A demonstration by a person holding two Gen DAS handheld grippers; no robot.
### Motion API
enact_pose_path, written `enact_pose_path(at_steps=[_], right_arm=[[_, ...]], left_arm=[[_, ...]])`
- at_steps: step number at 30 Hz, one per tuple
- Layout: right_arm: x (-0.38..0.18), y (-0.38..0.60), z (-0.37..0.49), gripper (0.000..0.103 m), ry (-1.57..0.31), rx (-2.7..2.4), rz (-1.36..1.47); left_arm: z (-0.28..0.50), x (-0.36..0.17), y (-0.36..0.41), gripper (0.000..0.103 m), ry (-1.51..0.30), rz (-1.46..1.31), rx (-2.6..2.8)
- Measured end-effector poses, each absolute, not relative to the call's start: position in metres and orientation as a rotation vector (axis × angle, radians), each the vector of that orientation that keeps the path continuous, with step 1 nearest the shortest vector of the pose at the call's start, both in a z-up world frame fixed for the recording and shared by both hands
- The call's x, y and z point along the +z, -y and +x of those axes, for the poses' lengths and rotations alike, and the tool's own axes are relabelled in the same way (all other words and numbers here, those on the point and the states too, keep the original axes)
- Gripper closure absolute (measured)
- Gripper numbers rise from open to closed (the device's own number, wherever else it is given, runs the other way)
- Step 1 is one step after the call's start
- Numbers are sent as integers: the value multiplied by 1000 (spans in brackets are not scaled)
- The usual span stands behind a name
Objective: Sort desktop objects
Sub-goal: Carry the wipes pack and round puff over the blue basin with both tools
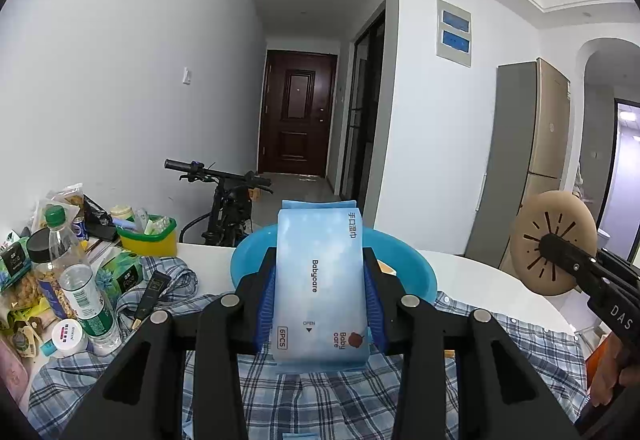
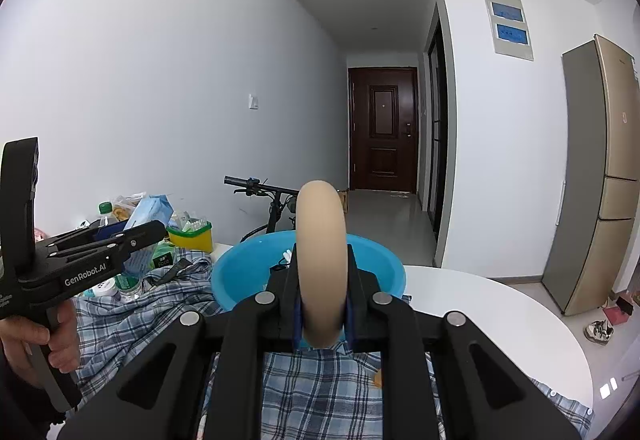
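The pack of wipes is held off the bench, clamped across its width between the jaws of the left gripper. Its long axis runs straight forward along the fingers, with the far end reaching over the near rim of the blue basin. The basin lies directly ahead of and below the pack, so a release into it would, in all likelihood, require only a short advance forward and a lowering of the gripper.

The tan disc is held edge-on in the jaws of the right gripper, which are closed tightly on its lower portion. The disc stands upright, with its flat faces against the pads. In the left wrist view the disc shows black radial slits on one face. It is likewise carried clear of the bench, and the basin appears just beyond it.

Both grippers are loaded and both face the basin. Neither can be judged nearer with certainty; the pack's far end already overlaps the rim in the left wrist view.

A checked cloth covers the white bench beneath both grippers. To the left stand a yellow tub, a water bottle and assorted packets.
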State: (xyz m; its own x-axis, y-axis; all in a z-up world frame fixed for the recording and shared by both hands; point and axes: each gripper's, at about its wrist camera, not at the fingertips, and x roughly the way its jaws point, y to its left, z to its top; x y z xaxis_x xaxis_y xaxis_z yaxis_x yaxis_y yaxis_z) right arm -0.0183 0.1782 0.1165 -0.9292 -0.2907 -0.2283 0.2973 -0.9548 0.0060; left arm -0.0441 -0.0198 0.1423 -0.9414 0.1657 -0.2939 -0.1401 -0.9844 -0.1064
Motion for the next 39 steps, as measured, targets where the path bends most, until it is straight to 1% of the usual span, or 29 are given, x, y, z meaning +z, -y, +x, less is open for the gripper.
enact_pose_path(at_steps=[7, 15, 18, 22, 33, 39], right_arm=[[118, -175, -30, 89, -66, -2799, 355], [118, -174, -62, 89, -77, -2797, 385], [118, -174, -78, 89, -76, -2815, 391], [118, -175, -101, 89, -67, -2829, 402], [114, -161, -171, 89, -99, -2832, 473], [109, -158, -209, 89, -56, -2813, 531]], left_arm=[[-55, 141, 20, 62, 120, -472, 2947], [-96, 141, 32, 62, 182, -483, 2953], [-115, 140, 34, 62, 192, -489, 2945], [-140, 134, 41, 62, 265, -493, 2939], [-233, 122, 38, 62, 258, -617, 2917], [-274, 114, 35, 62, 263, -651, 2917]])
